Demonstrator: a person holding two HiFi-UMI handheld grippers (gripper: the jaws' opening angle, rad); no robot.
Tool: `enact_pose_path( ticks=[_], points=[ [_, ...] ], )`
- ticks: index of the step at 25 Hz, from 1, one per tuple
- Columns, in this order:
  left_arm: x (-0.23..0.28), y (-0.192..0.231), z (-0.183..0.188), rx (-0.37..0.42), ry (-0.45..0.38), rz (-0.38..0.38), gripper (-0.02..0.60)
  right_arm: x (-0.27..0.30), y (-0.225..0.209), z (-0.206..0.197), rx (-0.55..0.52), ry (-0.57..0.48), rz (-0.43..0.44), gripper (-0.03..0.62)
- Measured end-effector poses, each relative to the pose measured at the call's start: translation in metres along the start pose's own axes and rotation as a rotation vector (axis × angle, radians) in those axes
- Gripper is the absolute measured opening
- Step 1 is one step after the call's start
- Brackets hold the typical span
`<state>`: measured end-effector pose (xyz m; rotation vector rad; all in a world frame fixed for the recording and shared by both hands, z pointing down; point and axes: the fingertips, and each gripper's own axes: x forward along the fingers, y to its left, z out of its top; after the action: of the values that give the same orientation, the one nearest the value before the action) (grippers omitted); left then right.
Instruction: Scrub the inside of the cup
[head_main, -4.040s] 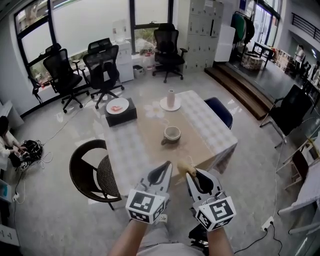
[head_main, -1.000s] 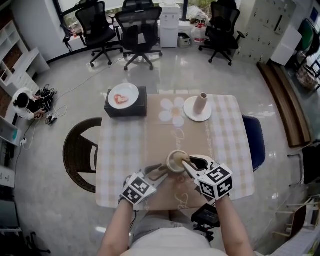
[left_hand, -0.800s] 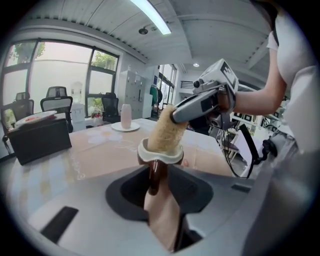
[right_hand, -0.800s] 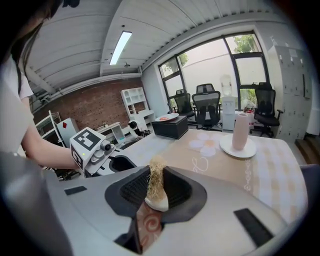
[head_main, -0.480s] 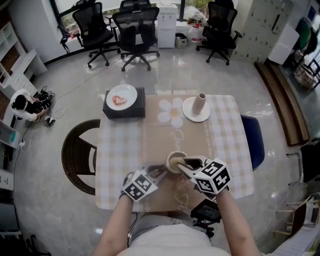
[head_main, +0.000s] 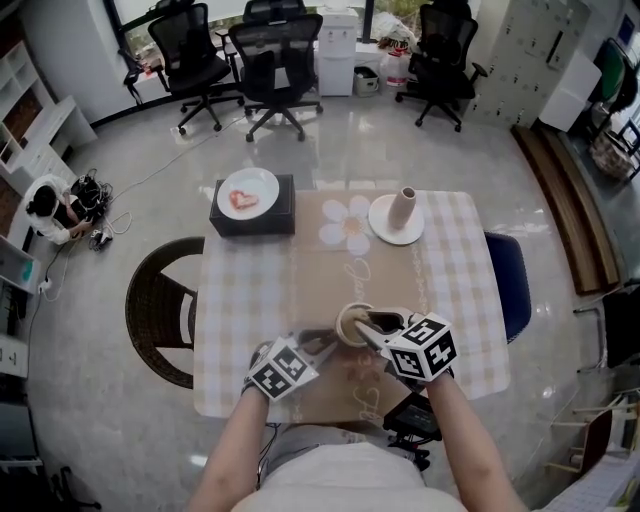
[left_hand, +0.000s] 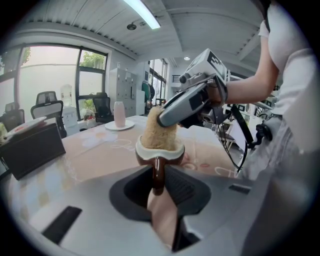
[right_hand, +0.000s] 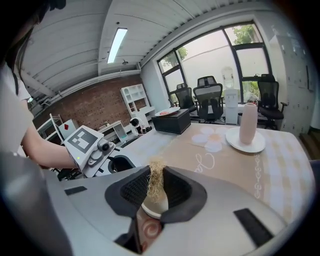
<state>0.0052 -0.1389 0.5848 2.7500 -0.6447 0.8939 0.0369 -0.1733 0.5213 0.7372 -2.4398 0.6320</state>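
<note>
Scrubbing starts: left hand-held gripper (left_hand: 159, 185) just closing on cup (head_main: 348, 326) handle, right hand-held gripper (right_hand: 156, 186) pinching scrubber (left_hand: 159, 132) in cup; next rub round wall.

We've got the cup (head_main: 351, 320) near the counter (head_main: 240, 300)'s front edge. Our left claw (head_main: 322, 343) has just been closing, with the handle (head_main: 330, 336) between its jaws. The right claw (head_main: 372, 322) pokes into the mouth (vase (head_main: 404, 207) stands well behind).
</note>
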Motion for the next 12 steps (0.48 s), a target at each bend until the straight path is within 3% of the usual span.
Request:
enact_pose_path(
  ticks=[12],
  points=[
    [0.001,-0.0002,-0.0012,0.01,0.003,-0.01,0.074,0.0015,-0.0109,0.0,-0.216,0.045,-0.162,0.074]
  ],
)
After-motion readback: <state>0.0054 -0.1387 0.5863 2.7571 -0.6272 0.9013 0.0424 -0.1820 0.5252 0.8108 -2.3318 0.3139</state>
